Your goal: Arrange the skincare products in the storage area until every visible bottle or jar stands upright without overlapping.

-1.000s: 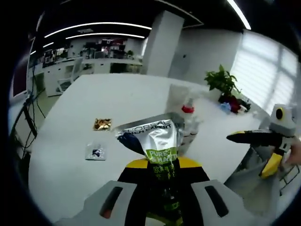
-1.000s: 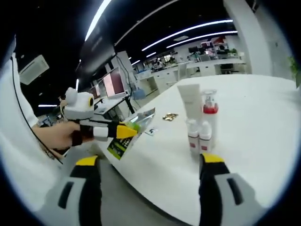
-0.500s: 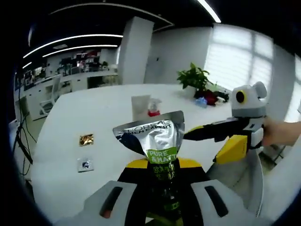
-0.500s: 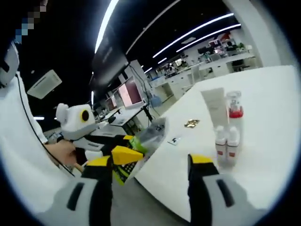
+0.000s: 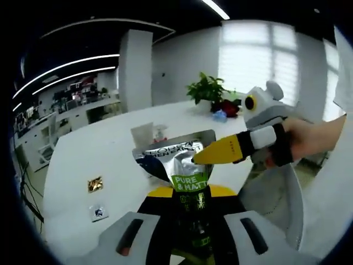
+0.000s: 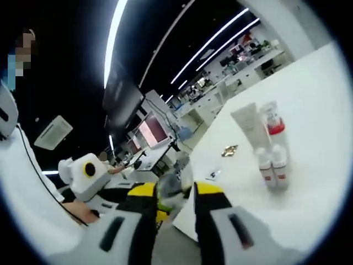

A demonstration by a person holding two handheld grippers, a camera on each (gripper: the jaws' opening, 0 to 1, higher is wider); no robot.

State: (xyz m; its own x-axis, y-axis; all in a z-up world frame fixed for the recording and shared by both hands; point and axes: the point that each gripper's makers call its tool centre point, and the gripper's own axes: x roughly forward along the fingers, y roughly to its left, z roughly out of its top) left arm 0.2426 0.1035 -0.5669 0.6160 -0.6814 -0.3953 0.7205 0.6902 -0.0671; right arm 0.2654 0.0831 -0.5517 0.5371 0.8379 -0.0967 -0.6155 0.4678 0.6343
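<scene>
The left hand-held gripper [image 5: 185,221] is clamped on the lower part of a silver tube [image 5: 179,163], holding it crimped end up, off the white surface [image 5: 83,160], apparently so the other tool can reach its free end. The right hand-held gripper [image 5: 207,156] reaches in from the right in the left gripper view, yellow tip touching the tube's upper edge. In the right gripper view its jaws stand narrowly apart around that top [image 6: 172,185], not clearly closed on it, so this looks like a handover or re-grip before the tube is set down. The rest of the skincare stands upright near the far side of the surface: a pale tube [image 6: 249,126], a red-collared pump bottle [image 6: 274,124] and two small bottles [image 6: 273,168] close together. Two flat sachets [image 5: 95,184] [image 5: 98,212] lie apart from that group. The tube presumably belongs upright beside the cluster, on bare surface, without leaning on a neighbour.
</scene>
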